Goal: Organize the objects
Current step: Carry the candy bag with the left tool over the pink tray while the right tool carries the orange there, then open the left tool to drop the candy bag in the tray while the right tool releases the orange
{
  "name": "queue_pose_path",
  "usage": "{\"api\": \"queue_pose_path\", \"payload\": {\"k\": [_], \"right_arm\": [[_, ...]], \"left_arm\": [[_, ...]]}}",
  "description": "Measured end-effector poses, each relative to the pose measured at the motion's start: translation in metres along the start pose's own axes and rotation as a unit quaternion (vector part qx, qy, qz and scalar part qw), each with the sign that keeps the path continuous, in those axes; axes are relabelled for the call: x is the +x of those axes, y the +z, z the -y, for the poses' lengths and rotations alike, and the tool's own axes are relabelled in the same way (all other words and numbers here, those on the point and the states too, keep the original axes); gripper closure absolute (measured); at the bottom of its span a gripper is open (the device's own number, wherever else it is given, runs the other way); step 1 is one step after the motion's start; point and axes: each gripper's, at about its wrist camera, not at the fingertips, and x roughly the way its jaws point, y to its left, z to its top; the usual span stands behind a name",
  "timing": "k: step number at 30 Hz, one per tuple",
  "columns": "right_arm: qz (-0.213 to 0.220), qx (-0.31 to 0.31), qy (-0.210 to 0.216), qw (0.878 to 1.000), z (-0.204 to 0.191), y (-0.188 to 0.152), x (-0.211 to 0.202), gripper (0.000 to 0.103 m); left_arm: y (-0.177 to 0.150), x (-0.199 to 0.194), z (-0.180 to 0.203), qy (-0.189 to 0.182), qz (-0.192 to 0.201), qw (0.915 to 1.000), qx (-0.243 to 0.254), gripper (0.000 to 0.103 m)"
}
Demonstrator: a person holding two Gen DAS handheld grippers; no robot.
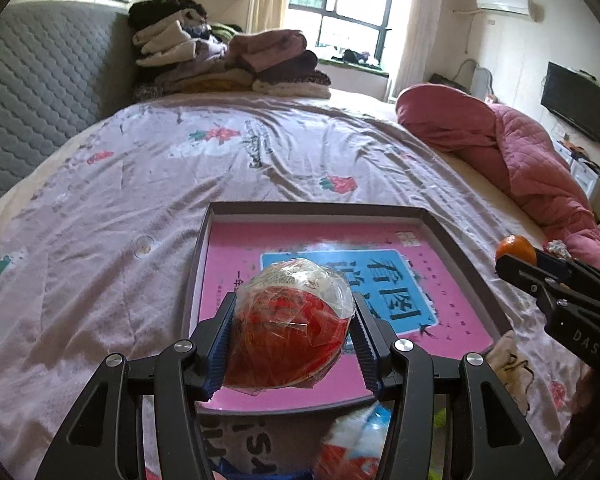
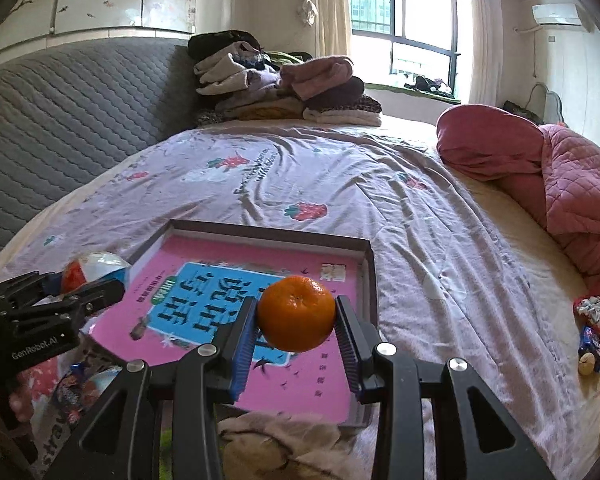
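Risk of slip: left tool (image 1: 294, 334) pinches crinkly wrapped ball (image 1: 292, 320) over tray (image 1: 452, 236) at 6 o'clock, right tool (image 2: 296, 332) clamps round orange (image 2: 296, 313) toward 3 o'clock; either could roll onto bed (image 1: 140, 184).

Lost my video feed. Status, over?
Left gripper shut on wrapped ball. Right gripper shut on orange. Both above tray; pink book inside.

Book (image 1: 328, 240) in tray (image 1: 464, 248) on bed (image 1: 140, 184), clothes pile (image 1: 228, 64) behind, quilt (image 1: 532, 160) right
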Motion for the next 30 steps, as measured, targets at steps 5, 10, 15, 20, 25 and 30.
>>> {"api": "queue_pose_path", "payload": {"k": [5, 10, 15, 20, 25, 30], "right_arm": [[-0.020, 0.001, 0.003, 1.000, 0.004, -0.001, 0.018, 0.065], [-0.046, 0.001, 0.007, 0.999, 0.004, -0.008, 0.035, 0.065], [-0.067, 0.001, 0.011, 0.998, 0.004, -0.015, 0.046, 0.065], [-0.087, -0.005, 0.011, 0.996, 0.001, -0.021, 0.056, 0.065], [-0.105, 0.003, 0.013, 0.994, 0.002, -0.028, 0.063, 0.065], [-0.114, 0.007, 0.011, 0.993, 0.003, -0.030, 0.066, 0.064]], "left_arm": [[0.001, 0.018, -0.003, -0.001, -0.020, 0.9998, -0.004, 0.048], [-0.002, 0.032, -0.003, -0.004, -0.033, 0.9994, 0.000, 0.048], [-0.006, 0.043, -0.002, -0.009, -0.048, 0.9988, 0.006, 0.048], [-0.011, 0.052, 0.000, -0.011, -0.066, 0.9977, 0.009, 0.048], [-0.014, 0.057, 0.000, -0.016, -0.076, 0.9969, 0.007, 0.048], [-0.018, 0.061, 0.001, -0.012, -0.085, 0.9963, 0.012, 0.048]]}}
